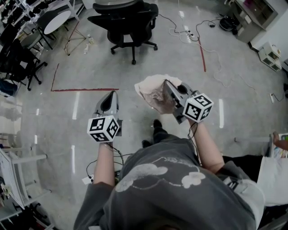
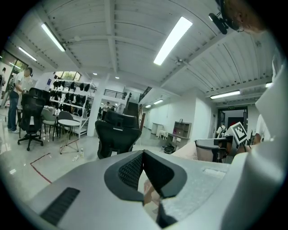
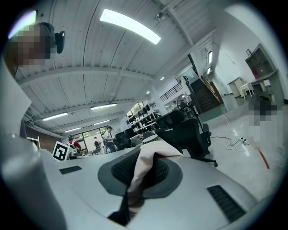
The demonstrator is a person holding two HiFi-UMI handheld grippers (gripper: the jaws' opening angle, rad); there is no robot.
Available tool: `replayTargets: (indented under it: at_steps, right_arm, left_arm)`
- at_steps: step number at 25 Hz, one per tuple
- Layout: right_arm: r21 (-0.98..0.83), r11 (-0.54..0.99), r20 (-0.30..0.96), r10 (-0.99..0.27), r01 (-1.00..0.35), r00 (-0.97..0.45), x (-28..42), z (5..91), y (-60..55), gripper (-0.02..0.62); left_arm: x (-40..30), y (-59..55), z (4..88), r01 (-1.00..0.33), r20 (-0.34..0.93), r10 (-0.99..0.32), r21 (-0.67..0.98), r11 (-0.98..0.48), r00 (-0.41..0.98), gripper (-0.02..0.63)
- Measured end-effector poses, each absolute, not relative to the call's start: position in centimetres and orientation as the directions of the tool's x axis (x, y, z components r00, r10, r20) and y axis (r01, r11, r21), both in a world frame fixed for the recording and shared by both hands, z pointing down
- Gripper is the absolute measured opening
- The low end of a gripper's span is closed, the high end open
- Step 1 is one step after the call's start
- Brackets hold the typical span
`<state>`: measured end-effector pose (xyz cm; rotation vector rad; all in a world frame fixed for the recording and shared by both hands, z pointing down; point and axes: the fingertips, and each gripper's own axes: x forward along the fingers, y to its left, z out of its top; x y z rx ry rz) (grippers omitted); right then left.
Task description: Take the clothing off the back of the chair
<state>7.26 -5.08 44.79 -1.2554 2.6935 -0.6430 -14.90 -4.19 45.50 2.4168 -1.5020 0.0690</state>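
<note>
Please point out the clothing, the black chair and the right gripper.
clothing [image 1: 150,90], head view, bunched middle.
black chair [image 1: 130,24], head view, seat.
right gripper [image 1: 166,85], head view, between its fingertips.

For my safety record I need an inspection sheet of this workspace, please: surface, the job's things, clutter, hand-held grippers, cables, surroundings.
Surface: grey shiny floor, with red tape lines.
Job's things: pale pink clothing is off the black office chair, which stands bare ahead.
Clutter: small things on the floor beside the round table, too small to name.
Grippers: right hand-held gripper shut on the clothing; left hand-held gripper shut, empty.
Cables: loose cables on the floor beyond the chair; thin leads hang from both grippers.
Surroundings: more chairs at left, cabinets at right, people far off.
</note>
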Motion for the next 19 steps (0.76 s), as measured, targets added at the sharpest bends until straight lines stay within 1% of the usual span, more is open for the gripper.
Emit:
replayTargets:
  at_steps: [4,19]
  right_arm:
    - [-0.381,0.588,0.090,-0.744,-0.713,-0.662,7.3,44.6,-5.3,0.008]
    - [-0.363,0.566,0.118,-0.760,-0.741,-0.639,6.9,43.8,-6.9,0.008]
  left_arm:
    - [-14.7,-4.3,45.1,-0.885,0.183,-0.873,0.212,-0.414,0.452,0.000]
    - [-14.7,-4.7,44.6,-0.884,0.171,-0.874,0.211,-0.418,0.454,0.000]
